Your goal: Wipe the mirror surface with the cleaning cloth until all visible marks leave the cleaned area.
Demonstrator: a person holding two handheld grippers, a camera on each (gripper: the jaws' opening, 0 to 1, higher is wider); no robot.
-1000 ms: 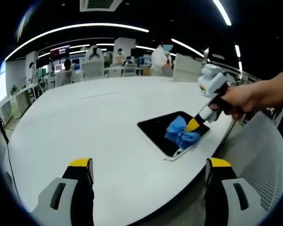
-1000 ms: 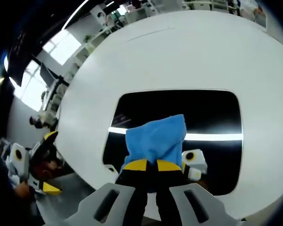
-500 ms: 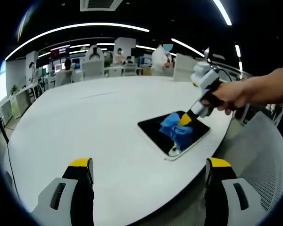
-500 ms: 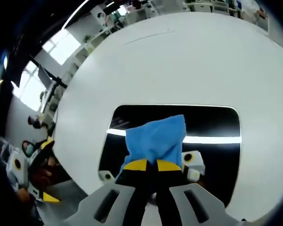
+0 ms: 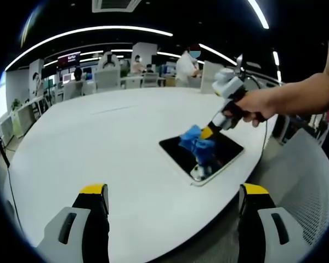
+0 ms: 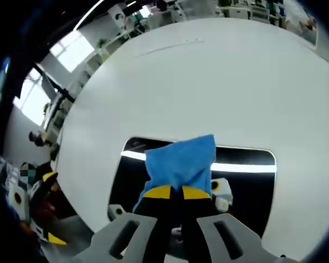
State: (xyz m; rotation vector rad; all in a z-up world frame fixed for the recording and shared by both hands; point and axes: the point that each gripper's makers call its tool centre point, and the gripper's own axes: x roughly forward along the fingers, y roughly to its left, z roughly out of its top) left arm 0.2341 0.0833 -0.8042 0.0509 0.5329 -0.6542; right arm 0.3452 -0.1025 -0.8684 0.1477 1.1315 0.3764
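Note:
A dark rectangular mirror (image 5: 178, 149) (image 6: 247, 189) lies flat near the right edge of a white table (image 5: 98, 142). My right gripper (image 5: 207, 131) (image 6: 172, 192), held by a person's hand (image 5: 252, 107), is shut on a blue cleaning cloth (image 5: 194, 137) (image 6: 181, 161) and presses it onto the mirror's far part. The cloth reaches the mirror's far edge in the right gripper view. My left gripper (image 5: 172, 193) hangs open over the table's near edge, well short of the mirror, nothing between its jaws.
The white table (image 6: 219, 82) stretches wide beyond the mirror. Chairs (image 5: 107, 79), desks and people stand at the far side of the room. A grey floor (image 5: 312, 186) lies past the table's right edge.
My right gripper has dragged the blue cloth across the mirror from its near right part toward its far left part. The left gripper has stayed still.

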